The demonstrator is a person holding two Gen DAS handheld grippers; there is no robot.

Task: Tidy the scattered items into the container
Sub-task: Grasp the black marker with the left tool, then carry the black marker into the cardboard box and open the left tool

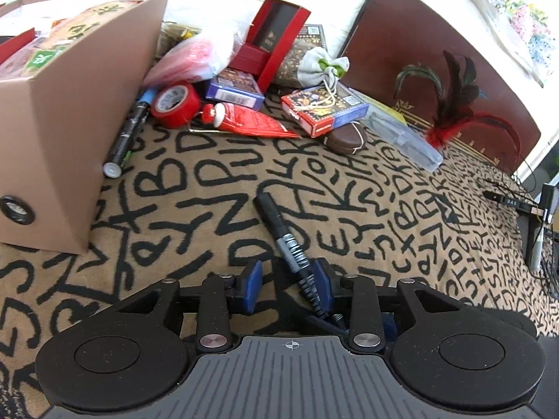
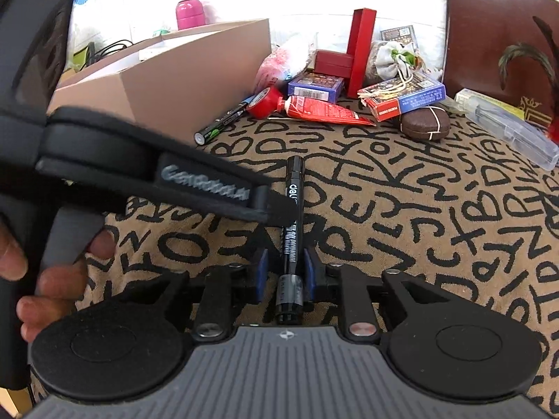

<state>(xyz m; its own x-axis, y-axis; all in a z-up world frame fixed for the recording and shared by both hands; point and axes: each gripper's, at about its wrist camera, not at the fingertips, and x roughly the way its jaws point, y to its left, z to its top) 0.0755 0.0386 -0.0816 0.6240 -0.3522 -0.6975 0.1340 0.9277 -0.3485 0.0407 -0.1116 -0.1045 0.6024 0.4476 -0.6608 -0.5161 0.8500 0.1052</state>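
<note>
A black marker [image 1: 284,241] lies on the letter-patterned cloth, its near end between the blue pads of my left gripper [image 1: 288,281], whose jaws stand open; the marker touches only the right pad. In the right wrist view the same marker [image 2: 292,209] runs between the pads of my right gripper [image 2: 285,272], which stand open with small gaps on both sides. The left gripper's body [image 2: 146,160] crosses that view from the left and covers part of the marker. The cardboard box [image 1: 70,111] stands at the left and also shows in the right wrist view [image 2: 181,80].
Beyond the marker lies a heap: red tape roll [image 1: 176,103], red tube [image 1: 251,124], card boxes [image 1: 325,110], a second marker [image 1: 127,136] against the box, brown pouch [image 1: 346,139], clear case [image 1: 405,136], red gift box [image 1: 276,35]. A brown board with feathers [image 1: 454,104] stands right.
</note>
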